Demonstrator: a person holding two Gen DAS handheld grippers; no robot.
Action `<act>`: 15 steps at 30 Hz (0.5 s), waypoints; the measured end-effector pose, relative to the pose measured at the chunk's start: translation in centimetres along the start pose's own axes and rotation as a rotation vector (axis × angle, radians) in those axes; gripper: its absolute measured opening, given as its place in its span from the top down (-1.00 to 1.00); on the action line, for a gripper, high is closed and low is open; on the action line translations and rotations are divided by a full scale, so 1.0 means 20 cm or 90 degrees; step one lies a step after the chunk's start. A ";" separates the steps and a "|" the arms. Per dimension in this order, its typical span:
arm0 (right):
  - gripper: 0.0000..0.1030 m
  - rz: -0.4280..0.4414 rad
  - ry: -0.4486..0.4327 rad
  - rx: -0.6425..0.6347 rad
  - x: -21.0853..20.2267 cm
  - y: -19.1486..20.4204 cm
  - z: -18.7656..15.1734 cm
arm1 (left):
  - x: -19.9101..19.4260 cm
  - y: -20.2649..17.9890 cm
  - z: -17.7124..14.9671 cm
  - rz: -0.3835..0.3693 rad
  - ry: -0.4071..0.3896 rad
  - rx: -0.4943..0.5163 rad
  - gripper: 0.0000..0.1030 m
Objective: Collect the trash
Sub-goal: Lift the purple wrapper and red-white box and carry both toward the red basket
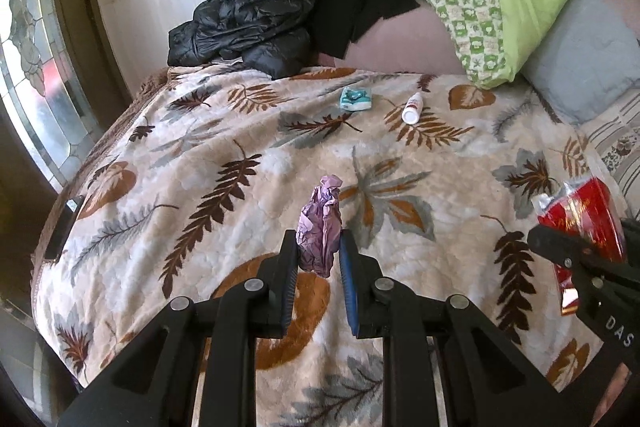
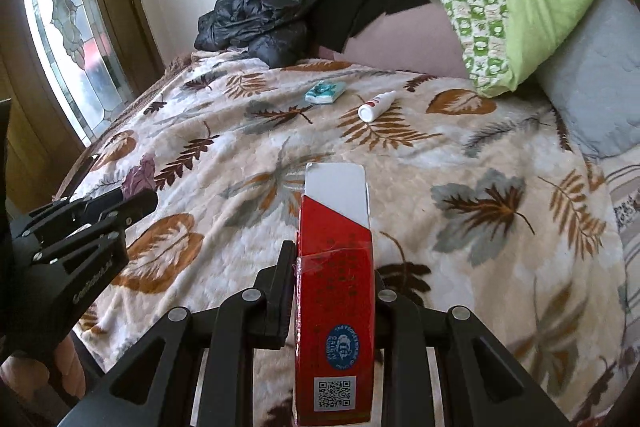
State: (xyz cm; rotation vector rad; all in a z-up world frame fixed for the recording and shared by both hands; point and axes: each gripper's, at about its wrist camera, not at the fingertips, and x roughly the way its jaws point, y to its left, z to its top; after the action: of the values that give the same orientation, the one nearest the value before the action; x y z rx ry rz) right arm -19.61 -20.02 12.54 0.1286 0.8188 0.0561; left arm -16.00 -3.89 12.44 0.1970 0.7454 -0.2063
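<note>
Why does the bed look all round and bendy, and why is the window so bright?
Left wrist view: the fisheye lens bows the blanket into a dome, with dark corners; the stained-glass window glares white. Right wrist view: same bending; the window is washed out, and the red box looks oversized because it is close to the lens.

Open blanket [image 1: 248, 131] (bottle [image 1: 412, 108], packet [image 1: 355, 98] farther)

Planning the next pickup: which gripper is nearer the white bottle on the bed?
Right, slightly. The white bottle lies ahead of the right gripper, which holds a red box. From the left gripper, gripping purple trash, it lies ahead and further right.
</note>
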 end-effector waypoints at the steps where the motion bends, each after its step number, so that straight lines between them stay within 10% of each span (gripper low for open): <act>1: 0.54 -0.002 -0.002 0.001 -0.02 0.01 -0.01 | -0.01 0.00 -0.01 -0.002 -0.001 -0.004 0.62; 15: 0.54 -0.004 -0.006 0.032 -0.13 0.01 -0.15 | -0.11 -0.02 -0.07 -0.028 -0.004 -0.009 0.62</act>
State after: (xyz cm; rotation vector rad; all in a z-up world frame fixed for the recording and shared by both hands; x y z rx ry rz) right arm -23.60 -19.81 12.43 0.1736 0.8113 0.0286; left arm -18.63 -3.67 12.84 0.1673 0.7446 -0.2432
